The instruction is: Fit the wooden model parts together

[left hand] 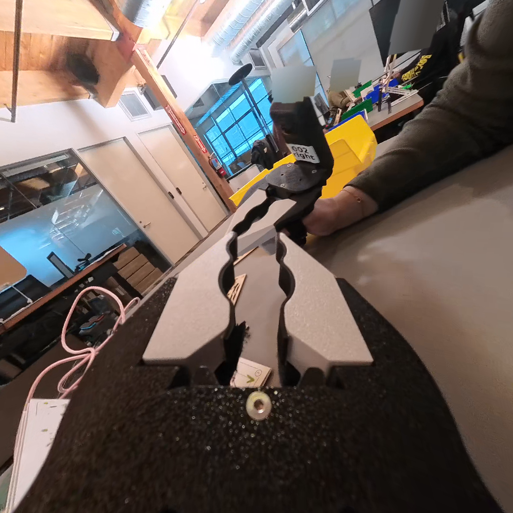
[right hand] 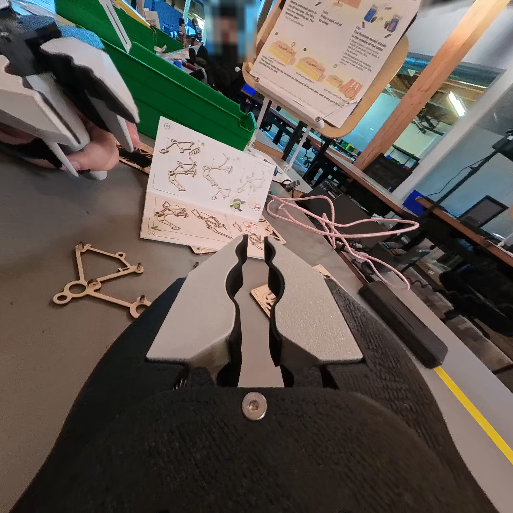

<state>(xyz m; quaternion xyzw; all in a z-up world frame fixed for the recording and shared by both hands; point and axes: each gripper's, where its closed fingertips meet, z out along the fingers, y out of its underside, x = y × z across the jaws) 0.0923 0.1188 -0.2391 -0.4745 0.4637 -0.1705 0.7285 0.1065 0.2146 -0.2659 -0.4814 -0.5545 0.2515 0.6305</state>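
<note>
A flat wooden frame [right hand: 94,280] of joined struts and rings lies on the grey table [right hand: 41,222], left of my right gripper [right hand: 255,243]. That gripper's jaws stand a narrow gap apart with nothing between them. A small wooden plate [right hand: 262,301] lies on the table under its fingers. My left gripper [left hand: 256,240] is open and empty, low over the table, with the same plate [left hand: 237,288] showing between its fingers. In the right wrist view the left gripper [right hand: 97,158] is at the upper left, held by a hand. In the left wrist view the right gripper [left hand: 266,219] is ahead, held by a hand.
An open instruction booklet [right hand: 205,188] lies ahead, over a wooden sheet. Green bins [right hand: 172,83] stand behind it, beside an instruction board on a stand [right hand: 327,55]. A pink cord [right hand: 347,222] and a black bar [right hand: 402,319] lie by the table's right edge. A yellow bin [left hand: 352,155] stands behind the right gripper. The grippers' ends are close to 10 cm from one another.
</note>
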